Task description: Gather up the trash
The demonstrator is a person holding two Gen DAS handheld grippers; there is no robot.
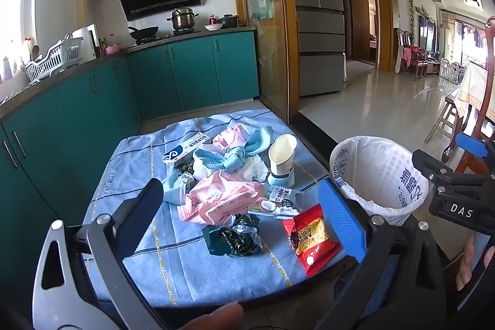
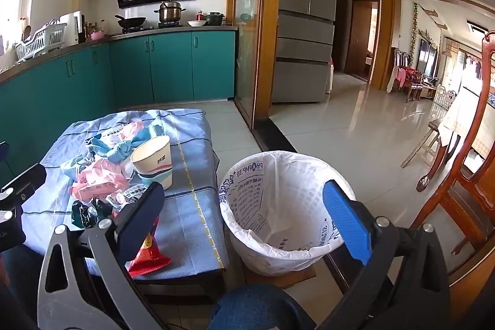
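Observation:
A low table under a blue checked cloth [image 1: 198,271] carries a heap of trash: a red snack packet [image 1: 311,237], a dark green crumpled wrapper [image 1: 233,237], a pink wipes pack [image 1: 216,200], a paper cup [image 1: 281,158], a white and blue box [image 1: 185,149] and light blue cloths [image 1: 232,158]. My left gripper [image 1: 241,206] hovers open above the near end of the heap, holding nothing. To the right stands a bin with a white liner [image 2: 278,206]. My right gripper [image 2: 244,200] is open and empty above the gap between table and bin, its left finger over the red packet [image 2: 148,255].
Teal kitchen cabinets [image 1: 92,101] run along the left and back. A glass sliding door with a wooden frame [image 1: 278,20] stands behind the table. A wooden chair [image 2: 464,175] stands right of the bin. A person's knee in jeans [image 2: 256,305] is at the bottom.

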